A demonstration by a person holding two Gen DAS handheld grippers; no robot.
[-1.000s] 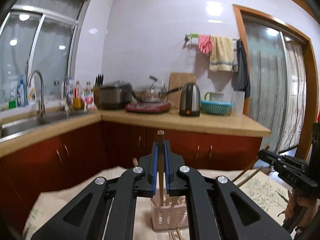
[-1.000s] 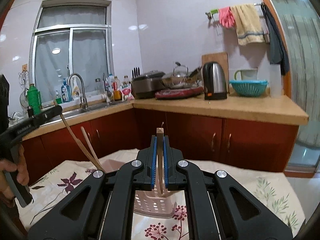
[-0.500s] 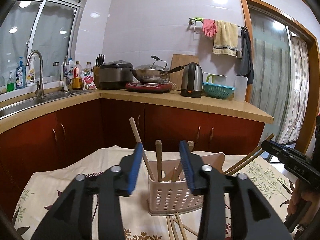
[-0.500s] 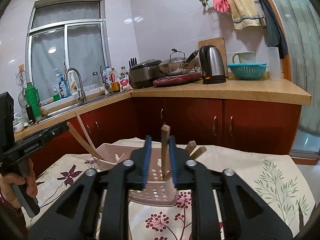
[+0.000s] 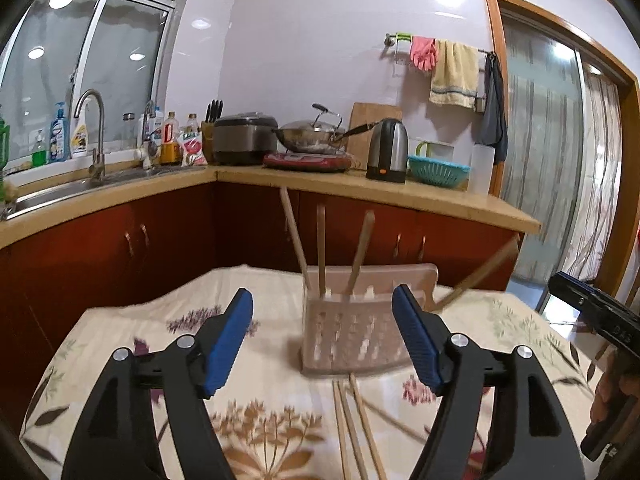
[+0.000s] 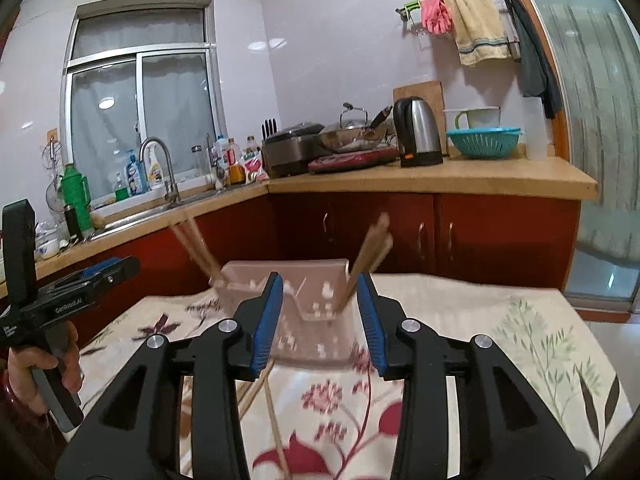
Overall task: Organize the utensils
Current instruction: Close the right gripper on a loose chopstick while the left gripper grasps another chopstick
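Left gripper [image 5: 322,334]: your jaws are opening and stand wide apart; nothing is between the blue pads.
Right gripper [image 6: 320,322]: your jaws are opening, narrower than the left pair; the pads press on nothing, and the holder shows through the gap beyond them.
Loose chopsticks [image 5: 354,424]: they lie flat on the tablecloth [image 5: 280,404], just in front of the holder, between your left fingers.
Utensil holder [image 5: 352,334]: pale perforated plastic, upright on the cloth in the middle of the table.
Standing chopsticks [image 5: 321,250]: several stand in the holder, leaning apart; one [image 5: 478,276] slants out over its right side.
Hand [image 6: 40,372]: in the right wrist view you see it at the left edge, gripping the left gripper's handle.
Counter [image 5: 360,188]: beyond the table, well apart, it carries a kettle [image 5: 388,150], a wok [image 5: 310,138] and a teal colander [image 5: 438,170].
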